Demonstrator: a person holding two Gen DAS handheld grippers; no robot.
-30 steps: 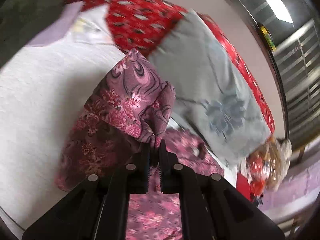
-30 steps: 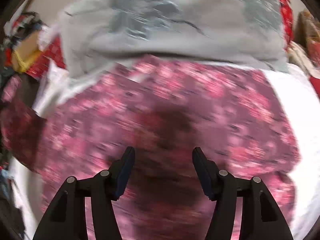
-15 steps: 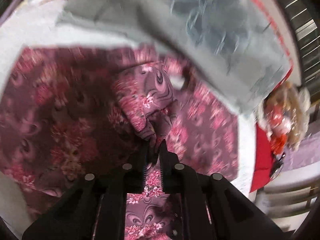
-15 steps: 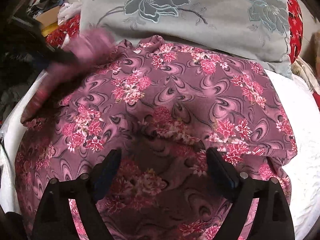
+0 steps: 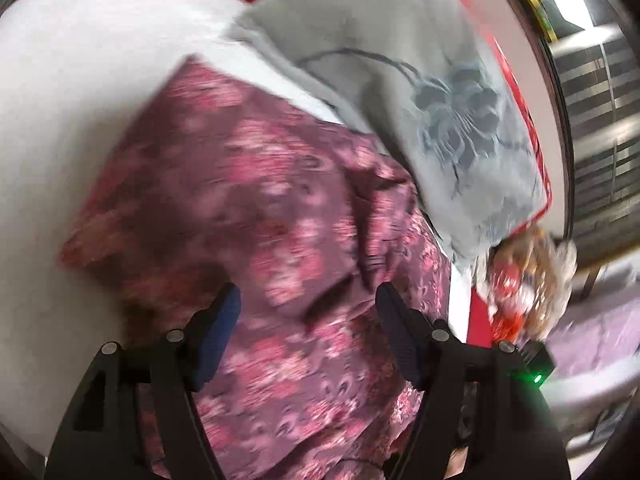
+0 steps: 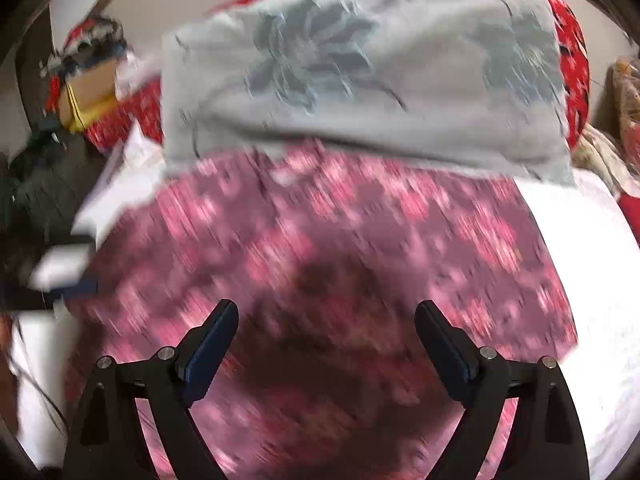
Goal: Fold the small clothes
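While both views are motion-blurred, the pink floral garment (image 5: 256,208) lies spread, partly folded, on the white bedsheet (image 5: 80,92), its far edge touching the grey flowered pillow (image 6: 360,80); left gripper (image 5: 308,300) and right gripper (image 6: 326,316) both hover over it with jaws spread wide, holding nothing. Fabric looks thin, soft and light, likely limp and a bit slippery, so pinch a corner or hem edge, not mid-panel. Soft bed surface, red patterned bedding (image 6: 576,60) behind, cluttered room around.

Garment (image 6: 328,248) spread on the bedsheet (image 6: 592,264), pillow (image 6: 360,80) behind it, touching its far edge
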